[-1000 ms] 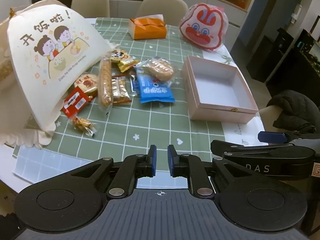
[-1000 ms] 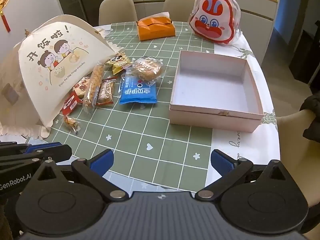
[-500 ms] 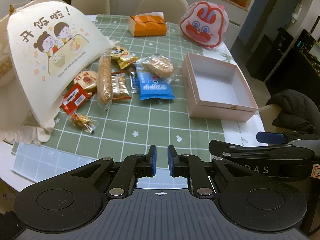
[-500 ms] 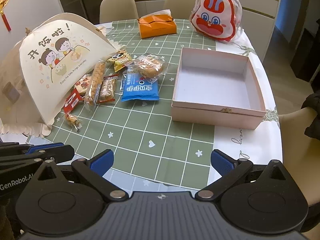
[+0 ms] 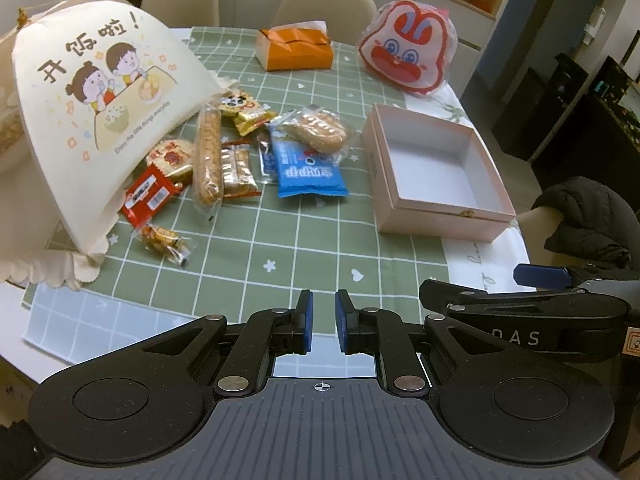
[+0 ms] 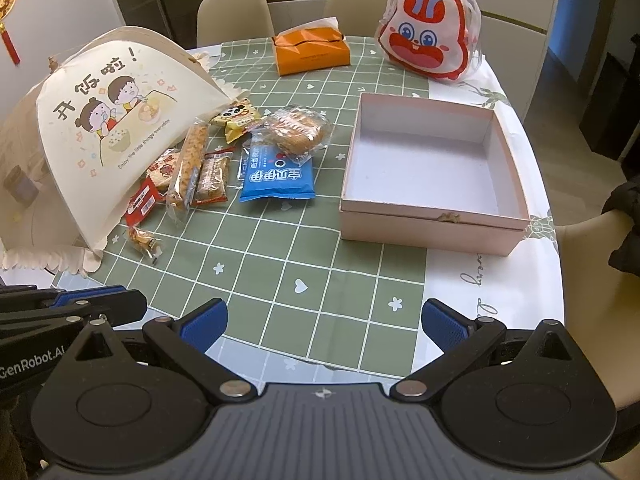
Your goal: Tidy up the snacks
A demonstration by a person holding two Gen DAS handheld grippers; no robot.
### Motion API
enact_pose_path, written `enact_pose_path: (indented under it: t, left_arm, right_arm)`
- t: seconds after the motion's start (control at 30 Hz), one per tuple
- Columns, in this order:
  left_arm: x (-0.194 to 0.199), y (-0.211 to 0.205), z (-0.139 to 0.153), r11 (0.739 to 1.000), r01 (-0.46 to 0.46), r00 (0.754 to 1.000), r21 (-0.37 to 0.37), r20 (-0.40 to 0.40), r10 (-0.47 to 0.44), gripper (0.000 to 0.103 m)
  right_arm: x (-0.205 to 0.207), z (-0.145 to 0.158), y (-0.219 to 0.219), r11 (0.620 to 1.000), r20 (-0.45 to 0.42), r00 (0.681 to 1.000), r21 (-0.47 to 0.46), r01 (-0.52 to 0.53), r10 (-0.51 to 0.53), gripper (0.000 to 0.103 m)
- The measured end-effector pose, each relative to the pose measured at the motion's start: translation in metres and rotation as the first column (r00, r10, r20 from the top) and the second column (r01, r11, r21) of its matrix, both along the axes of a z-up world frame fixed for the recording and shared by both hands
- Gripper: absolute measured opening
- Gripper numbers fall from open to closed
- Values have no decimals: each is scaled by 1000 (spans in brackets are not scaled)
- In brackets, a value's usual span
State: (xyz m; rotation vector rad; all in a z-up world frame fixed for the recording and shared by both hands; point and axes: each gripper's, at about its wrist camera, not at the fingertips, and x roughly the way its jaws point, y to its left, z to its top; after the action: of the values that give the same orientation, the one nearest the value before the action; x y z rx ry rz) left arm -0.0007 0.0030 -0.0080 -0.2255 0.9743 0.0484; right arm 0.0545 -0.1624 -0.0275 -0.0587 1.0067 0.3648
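1. 2 grippers hover over the near edge of the desk (image 6: pixel 500 280), both empty: the left gripper (image 5: pixel 322 322) has its jaws drawn almost together with nothing between them, and the right gripper (image 6: pixel 324 320) stands wide apart. Neither touches a snack.
2. Several snacks lie in a loose heap on the green checked cloth (image 5: pixel 280 248), left of the empty pink box (image 6: pixel 432 176), which appears to be where they belong. None is in the box yet.
3. Overlap is the main risk. The bread packet (image 5: pixel 316 132) rests on the blue packet (image 5: pixel 308 170), so pulling the blue one first would likely drag or tip the bread off.
4. The long biscuit stick (image 5: pixel 208 156) lies against the wafer pack (image 5: pixel 236 168), and the red wrapper (image 5: pixel 148 196) sits partly under the edge of the white food cover (image 5: pixel 92 120). A grab there could catch 2 items or snag the cover.
5. The small candy (image 5: pixel 164 240) lies flat and alone; closing on its thin, slippery wrapper could pinch the cloth instead.
6. The left gripper must open before any grasp, or it will only push packets around.
7. Dropping items at the box's near wall may bump them back out.
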Motion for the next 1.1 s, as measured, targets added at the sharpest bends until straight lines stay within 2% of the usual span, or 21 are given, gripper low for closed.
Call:
enact_pose_path:
  t: [1.1]
  left_arm:
    - [2, 1, -7, 1000, 2, 999, -24, -36, -3, 16]
  right_arm:
    - [0, -6, -3, 1000, -34, 999, 9, 10, -10, 103]
